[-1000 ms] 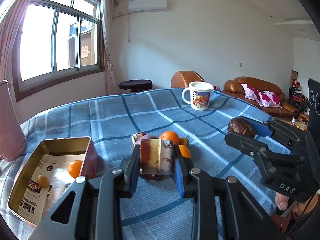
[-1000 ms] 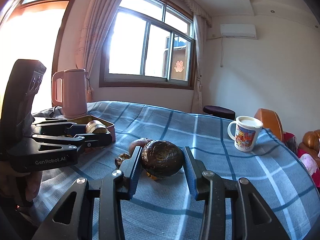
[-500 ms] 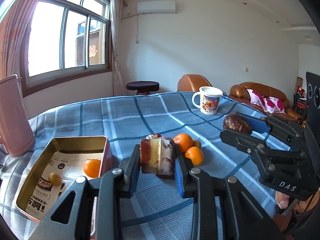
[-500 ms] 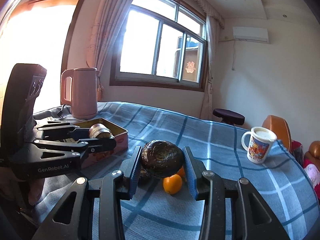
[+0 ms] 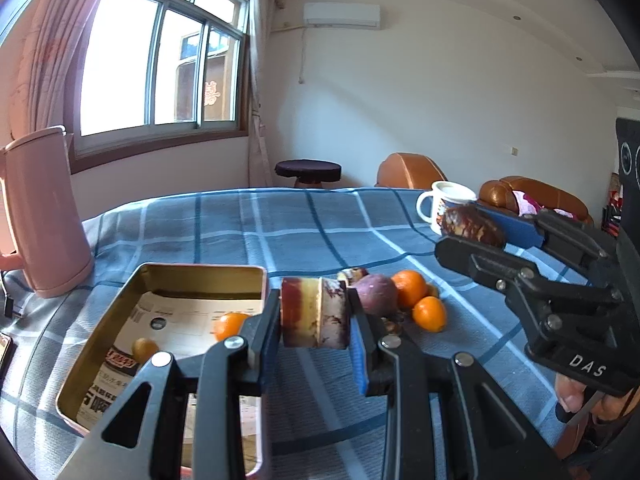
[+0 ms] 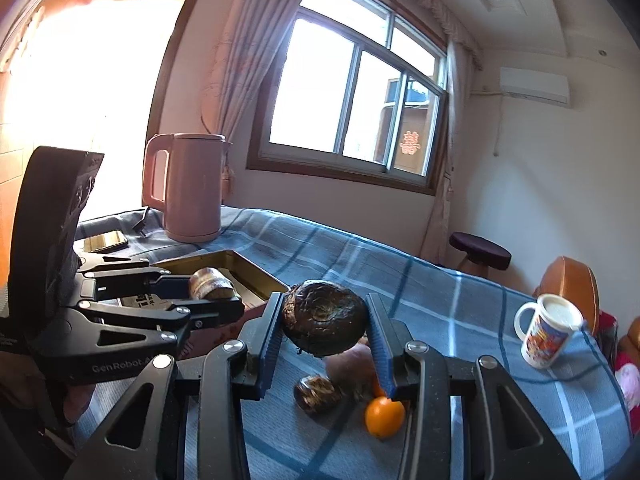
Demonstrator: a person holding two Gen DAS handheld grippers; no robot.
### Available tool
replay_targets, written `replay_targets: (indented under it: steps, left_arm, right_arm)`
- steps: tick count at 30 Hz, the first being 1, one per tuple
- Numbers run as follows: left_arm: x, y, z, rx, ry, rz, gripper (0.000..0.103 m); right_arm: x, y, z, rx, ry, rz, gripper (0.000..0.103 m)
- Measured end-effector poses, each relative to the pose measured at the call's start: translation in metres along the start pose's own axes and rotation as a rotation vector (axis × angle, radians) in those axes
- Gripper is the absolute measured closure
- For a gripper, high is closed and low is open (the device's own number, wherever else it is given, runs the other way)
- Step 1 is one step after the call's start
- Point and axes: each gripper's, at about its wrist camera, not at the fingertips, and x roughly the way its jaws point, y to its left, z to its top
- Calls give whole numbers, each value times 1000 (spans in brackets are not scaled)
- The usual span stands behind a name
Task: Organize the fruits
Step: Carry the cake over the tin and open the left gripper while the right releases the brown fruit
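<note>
My left gripper is shut on a cut chunk of fruit, red, yellow and purple in bands. It hangs just right of an open gold tin that holds an orange and a small yellow fruit. My right gripper is shut on a dark brown round fruit, above a pile on the cloth: a purple fruit, two oranges and a dark fruit. In the right wrist view the left gripper holds its chunk over the tin's near corner.
A pink kettle stands left of the tin, with a phone near it. A printed white mug sits at the far right of the blue checked tablecloth. A stool and brown leather seats stand beyond the table.
Both grippers have swung left with their fruit still held. The tin has come closer to the left gripper, and the fruit pile now lies under the right gripper.
</note>
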Motion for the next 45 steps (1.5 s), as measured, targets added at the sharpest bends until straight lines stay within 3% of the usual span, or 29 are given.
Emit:
replay_targets:
  steps: [21,45]
  left_arm:
    - [-1,49,-2,-55,26,99,72]
    - [12,103,-13,-106,122,202,72]
  right_arm:
    - [45,40,30,-67,23,92,61]
    - [106,82,11,-59,163,202,61]
